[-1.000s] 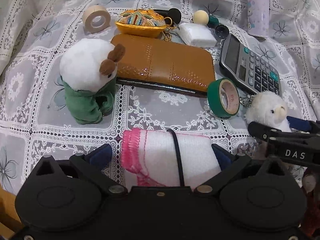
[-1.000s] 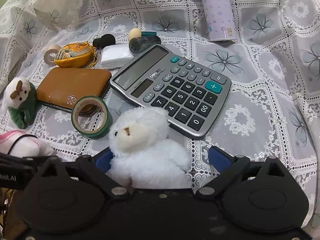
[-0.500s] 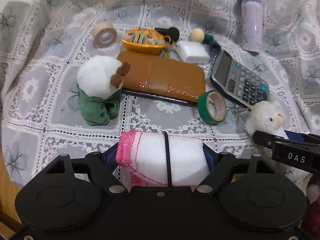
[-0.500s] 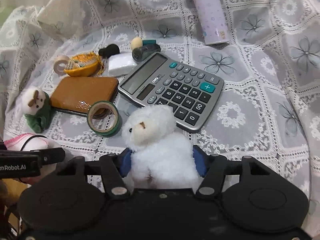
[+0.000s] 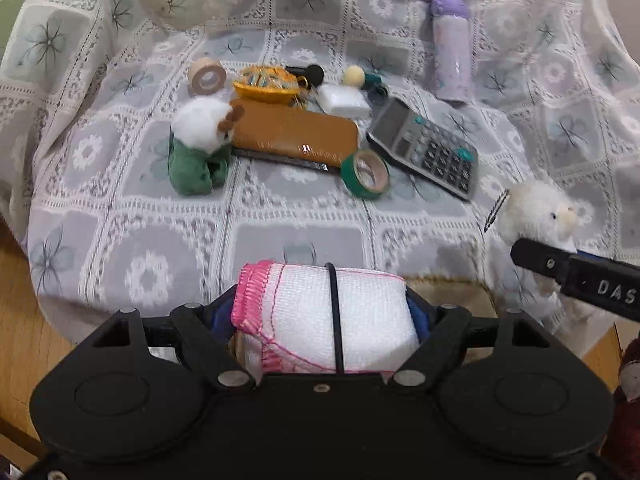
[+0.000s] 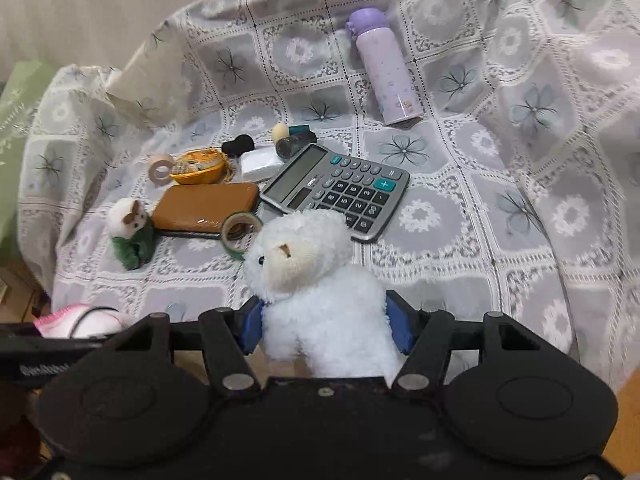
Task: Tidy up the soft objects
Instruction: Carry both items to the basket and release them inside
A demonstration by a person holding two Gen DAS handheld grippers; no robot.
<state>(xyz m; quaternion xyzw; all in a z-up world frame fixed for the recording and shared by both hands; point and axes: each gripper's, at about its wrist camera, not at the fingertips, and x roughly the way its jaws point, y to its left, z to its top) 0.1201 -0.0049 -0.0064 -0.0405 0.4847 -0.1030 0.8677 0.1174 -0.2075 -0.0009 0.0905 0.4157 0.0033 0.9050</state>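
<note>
Holding two soft items at once, I report both grips as firm. My left gripper (image 5: 326, 316) has its jaws pressed on a rolled white cloth (image 5: 320, 320) with a pink stitched edge and a black band around its middle; it sits lifted at the near edge of the table. My right gripper (image 6: 324, 326) has its blue pads (image 6: 251, 326) squeezed into the body of a white plush lamb (image 6: 316, 280), also raised at the near edge.

I judge both items light and compressible. The cloth has a coarse waffle weave, so it should not slip, and the band keeps the roll together; gripping across the roll's width looks right. The lamb's fleece is fluffy and gives under pressure, so the torso is the sound place to hold, not the head.

One soft item is left on the lace tablecloth (image 5: 280, 220): a small plush (image 5: 200, 144) with a white head and green velvet body, at far left beside a glossy brown wallet (image 5: 296, 136). It stands upright and should be taken around its green body.

Hard goods nearby: calculator (image 6: 340, 188), green tape roll (image 5: 366, 174), smooth lilac bottle (image 6: 386, 68).
</note>
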